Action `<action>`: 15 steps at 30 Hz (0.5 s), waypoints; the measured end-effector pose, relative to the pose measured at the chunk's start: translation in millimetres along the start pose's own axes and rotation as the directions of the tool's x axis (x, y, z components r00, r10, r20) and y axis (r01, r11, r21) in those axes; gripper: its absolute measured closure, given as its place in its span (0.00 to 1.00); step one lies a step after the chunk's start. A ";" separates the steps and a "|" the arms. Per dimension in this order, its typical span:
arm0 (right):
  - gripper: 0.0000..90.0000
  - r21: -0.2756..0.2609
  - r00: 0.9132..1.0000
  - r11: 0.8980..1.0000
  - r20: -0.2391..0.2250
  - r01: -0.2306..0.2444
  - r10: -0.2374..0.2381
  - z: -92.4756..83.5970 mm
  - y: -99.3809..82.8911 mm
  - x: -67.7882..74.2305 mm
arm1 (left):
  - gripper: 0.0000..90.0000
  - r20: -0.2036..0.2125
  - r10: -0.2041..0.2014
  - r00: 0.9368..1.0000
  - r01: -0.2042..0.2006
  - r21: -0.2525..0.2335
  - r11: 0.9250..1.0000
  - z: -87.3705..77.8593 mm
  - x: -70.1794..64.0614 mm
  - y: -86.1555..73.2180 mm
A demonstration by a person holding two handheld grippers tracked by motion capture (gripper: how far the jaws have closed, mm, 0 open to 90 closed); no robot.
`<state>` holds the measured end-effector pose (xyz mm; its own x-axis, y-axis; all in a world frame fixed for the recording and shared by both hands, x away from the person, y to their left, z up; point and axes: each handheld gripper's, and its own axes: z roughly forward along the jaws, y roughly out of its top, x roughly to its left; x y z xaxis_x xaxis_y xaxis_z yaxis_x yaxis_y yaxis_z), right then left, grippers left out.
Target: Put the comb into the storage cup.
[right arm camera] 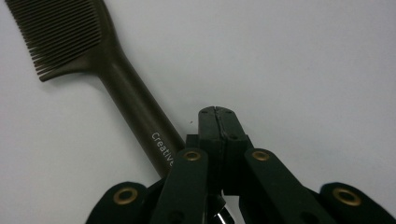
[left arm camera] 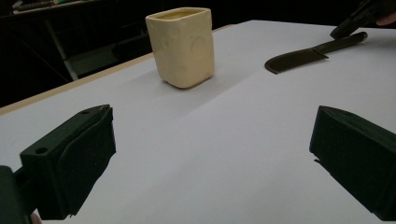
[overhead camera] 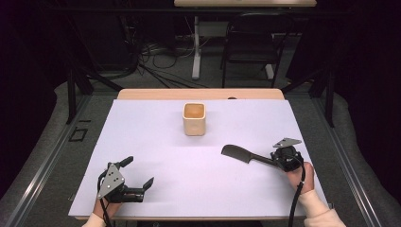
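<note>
Lying beside the right tool (right arm camera: 218, 112), whose jaws are pressed together, the comb (right arm camera: 93, 70) points toward eleven o'clock; left tool (overhead camera: 137, 172) spread.

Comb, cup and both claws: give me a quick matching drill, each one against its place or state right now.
Things:
1. comb
2. cup
3. left claw
4. right claw

Places or states:
A. jaws spread wide, nothing between them
B. stands upright near the far middle of the white sheet
C. jaws pressed together, beside the comb's handle
D. lies flat, toothed end pointing toward the table's middle

Pairs: 1-D, 2-B, 3-A, 4-C
</note>
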<state>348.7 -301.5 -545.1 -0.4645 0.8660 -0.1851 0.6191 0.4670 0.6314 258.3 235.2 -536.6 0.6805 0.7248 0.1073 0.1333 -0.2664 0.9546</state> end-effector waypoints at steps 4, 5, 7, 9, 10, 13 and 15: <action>1.00 0.016 1.000 1.000 -0.007 0.009 -0.009 -0.2 -0.5 2.1 | 0.00 -0.002 0.001 1.000 -0.001 0.000 1.000 -0.2 0.1 0.1; 1.00 0.016 1.000 1.000 -0.007 0.009 -0.009 -0.2 -0.5 2.1 | 0.00 -0.002 0.001 1.000 -0.001 0.000 1.000 -0.2 0.1 0.1; 1.00 0.028 1.000 1.000 -0.010 0.011 -0.011 -0.7 -0.3 3.8 | 0.00 -0.001 0.002 1.000 -0.002 0.001 1.000 -0.1 0.0 0.1; 1.00 0.029 1.000 0.999 -0.014 0.019 -0.019 -0.8 -0.5 5.0 | 0.00 0.000 0.002 1.000 -0.002 0.001 1.000 -0.1 0.0 0.2; 1.00 0.036 1.000 0.999 -0.015 0.020 -0.019 -1.2 -0.4 6.6 | 0.00 -0.001 0.003 1.000 -0.003 0.003 1.000 -0.2 -0.1 0.3; 1.00 0.044 0.999 0.998 -0.022 0.033 -0.032 -2.0 0.0 9.3 | 0.00 0.000 0.002 1.000 -0.002 0.003 1.000 -0.1 -0.2 0.3; 1.00 0.049 0.999 0.998 -0.020 0.036 -0.035 -2.3 0.2 10.8 | 0.00 0.001 0.003 1.000 -0.003 0.002 1.000 -0.2 0.0 0.3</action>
<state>342.3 -292.4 -545.3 -0.4985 0.8453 -0.1920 0.6323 0.5061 0.5866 258.1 235.3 -536.3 0.6820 0.7231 0.1097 0.1325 -0.2698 0.9538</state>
